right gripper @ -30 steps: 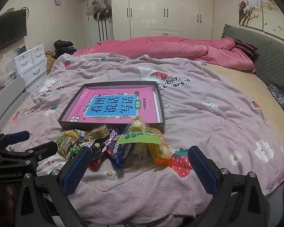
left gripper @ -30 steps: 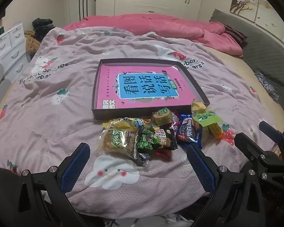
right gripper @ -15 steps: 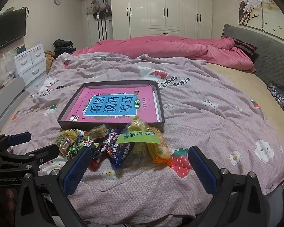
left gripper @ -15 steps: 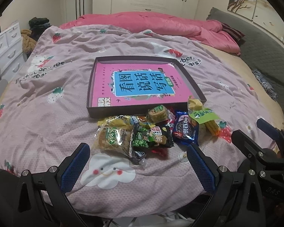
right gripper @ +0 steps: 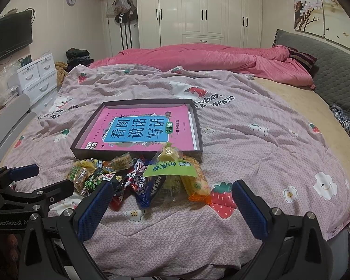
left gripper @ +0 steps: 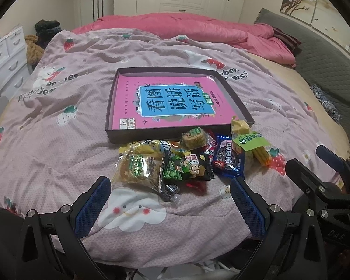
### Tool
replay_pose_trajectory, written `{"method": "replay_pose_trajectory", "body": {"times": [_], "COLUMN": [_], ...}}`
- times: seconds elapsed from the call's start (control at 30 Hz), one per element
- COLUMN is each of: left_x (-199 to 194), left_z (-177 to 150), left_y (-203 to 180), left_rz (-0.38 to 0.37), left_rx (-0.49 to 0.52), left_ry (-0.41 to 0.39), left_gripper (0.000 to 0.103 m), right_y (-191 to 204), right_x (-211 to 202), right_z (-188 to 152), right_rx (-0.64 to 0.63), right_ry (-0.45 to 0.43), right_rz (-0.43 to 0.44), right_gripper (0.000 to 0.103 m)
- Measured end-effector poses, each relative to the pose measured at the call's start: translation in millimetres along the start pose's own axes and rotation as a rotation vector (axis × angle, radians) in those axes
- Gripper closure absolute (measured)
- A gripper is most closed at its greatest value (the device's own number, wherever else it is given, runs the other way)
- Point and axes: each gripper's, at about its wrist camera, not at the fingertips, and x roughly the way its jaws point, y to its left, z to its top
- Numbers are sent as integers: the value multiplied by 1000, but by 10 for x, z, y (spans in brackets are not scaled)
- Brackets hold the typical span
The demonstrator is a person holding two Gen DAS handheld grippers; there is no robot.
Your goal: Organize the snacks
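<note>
While both the left gripper (left gripper: 170,206) and right gripper (right gripper: 172,206) hover spread wide and empty, the snack packets (left gripper: 186,161) lie heaped on the bedspread (left gripper: 58,154), touching the shallow box's (left gripper: 235,102) near wall.

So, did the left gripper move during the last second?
Yes. In the left wrist view the left gripper moved forward toward the snack pile: pile and tray appear nearer and larger.

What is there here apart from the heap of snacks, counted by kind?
Tray: 1
Book, lying in the tray: 1
Grippers: 2, the left gripper and the right gripper, both open
Total: 4
</note>
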Motion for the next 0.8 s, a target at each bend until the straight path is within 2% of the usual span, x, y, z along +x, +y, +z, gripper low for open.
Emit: {"method": "replay_pose_trajectory", "body": {"times": [0.8], "left_x": [28], "left_z": [-14], "left_y": [12], "left_rz": [0], "left_rx": [-4], "left_ry": [6], "left_gripper": [2], "right_y": [-2], "right_x": [7], "right_z": [-3], "right_rx": [0], "right_ry": [3], "right_rz": [0], "right_gripper": [0]}}
